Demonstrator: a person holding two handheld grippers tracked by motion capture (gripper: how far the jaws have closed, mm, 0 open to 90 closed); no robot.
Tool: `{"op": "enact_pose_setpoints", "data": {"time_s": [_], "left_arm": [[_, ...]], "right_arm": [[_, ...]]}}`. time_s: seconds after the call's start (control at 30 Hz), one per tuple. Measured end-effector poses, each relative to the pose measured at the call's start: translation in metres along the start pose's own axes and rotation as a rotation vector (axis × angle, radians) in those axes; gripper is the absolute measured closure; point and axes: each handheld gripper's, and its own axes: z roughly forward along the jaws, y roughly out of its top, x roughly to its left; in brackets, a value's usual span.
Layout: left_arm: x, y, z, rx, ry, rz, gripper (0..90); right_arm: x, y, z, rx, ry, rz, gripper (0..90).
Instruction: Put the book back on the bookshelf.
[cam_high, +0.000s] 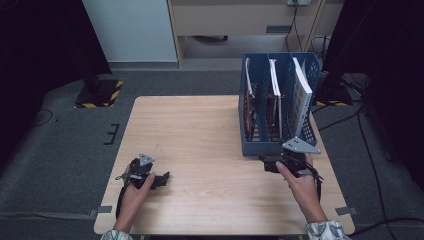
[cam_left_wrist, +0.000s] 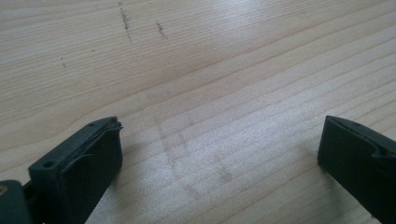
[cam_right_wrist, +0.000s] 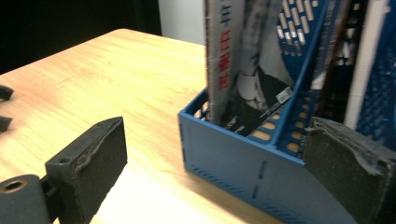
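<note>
Right gripper (cam_right_wrist: 212, 158) stands with jaws spread and empty, just before the blue perforated plastic file rack (cam_right_wrist: 243, 163) on the pale wooden counter (cam_high: 200, 130). Its three slots hold upright books (cam_high: 300, 90); the nearest spine carries red characters too blurred to read. Left gripper (cam_left_wrist: 219, 149), also spread, rests on bare wood well apart.

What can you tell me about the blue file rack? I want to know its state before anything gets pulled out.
The blue file rack looks like perforated plastic, with three upright compartments divided by slotted walls. It stands on the right half of the wooden table, its low front facing the person. Each compartment holds a book or magazine standing on edge; the right one holds a thick white-paged book. The right gripper hovers open just in front of it, not touching.
</note>
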Motion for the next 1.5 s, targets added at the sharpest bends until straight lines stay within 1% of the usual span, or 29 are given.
{"op": "enact_pose_setpoints", "data": {"time_s": [0.03, 0.13, 0.2, 0.33, 0.4, 0.43, 0.47, 0.5, 0.53, 0.6, 0.93, 1.07, 1.13, 1.17, 1.23, 1.3, 1.4, 1.5], "left_arm": [[0.000, 0.000, 0.000, 0.000, 0.000, 0.000, 0.0], [-0.001, 0.000, 0.000, 0.000, -0.002, 0.003, 0.0], [-0.001, 0.000, 0.000, 0.000, -0.004, 0.005, 0.0], [-0.002, 0.000, 0.000, 0.000, -0.009, 0.008, 0.0], [-0.002, 0.000, 0.000, -0.002, -0.010, 0.009, 0.0], [-0.002, 0.000, 0.000, -0.002, -0.010, 0.009, 0.0], [-0.002, 0.000, 0.000, -0.002, -0.011, 0.010, 0.0], [-0.002, 0.000, 0.000, -0.002, -0.011, 0.010, 0.0], [-0.002, 0.000, 0.000, -0.002, -0.011, 0.010, 0.0], [-0.003, 0.000, 0.000, -0.001, -0.012, 0.012, 0.0], [-0.003, 0.000, 0.000, 0.001, -0.014, 0.015, 0.0], [-0.004, 0.000, -0.001, 0.000, -0.015, 0.015, 0.0], [-0.004, -0.001, 0.000, -0.001, -0.015, 0.015, 0.0], [-0.004, -0.001, 0.000, -0.001, -0.015, 0.015, 0.0], [-0.004, -0.001, 0.000, -0.001, -0.015, 0.015, 0.0], [-0.004, -0.001, 0.000, -0.001, -0.016, 0.015, 0.0], [-0.004, -0.001, 0.000, -0.001, -0.016, 0.016, 0.0], [-0.004, -0.001, 0.000, -0.001, -0.016, 0.017, 0.0]], "right_arm": [[0.000, 0.000, 0.000, 0.000, 0.000, 0.000, 6.7], [0.007, -0.001, 0.001, 0.014, 0.024, -0.011, 6.7], [0.008, -0.001, 0.002, 0.013, 0.029, -0.011, 6.7], [0.016, -0.001, 0.005, 0.024, 0.055, -0.015, 6.7], [0.022, -0.002, 0.008, 0.029, 0.077, -0.018, 6.6], [0.022, -0.002, 0.008, 0.029, 0.077, -0.018, 6.6], [0.024, -0.002, 0.009, 0.032, 0.080, -0.023, 6.7], [0.029, -0.003, 0.012, 0.044, 0.099, -0.038, 6.7], [0.029, -0.003, 0.012, 0.044, 0.099, -0.038, 6.7], [0.035, -0.004, 0.017, 0.061, 0.117, -0.050, 6.6], [0.047, -0.007, 0.023, 0.086, 0.157, -0.075, 6.7], [0.059, -0.011, 0.029, 0.119, 0.202, -0.085, 6.7], [0.061, -0.012, 0.030, 0.124, 0.210, -0.088, 6.7], [0.065, -0.016, 0.034, 0.150, 0.226, -0.106, 6.7], [0.067, -0.017, 0.035, 0.160, 0.230, -0.112, 6.7], [0.073, -0.019, 0.039, 0.177, 0.248, -0.121, 6.7], [0.078, -0.021, 0.044, 0.205, 0.270, -0.132, 6.7], [0.080, -0.021, 0.046, 0.210, 0.277, -0.134, 7.0]]}}
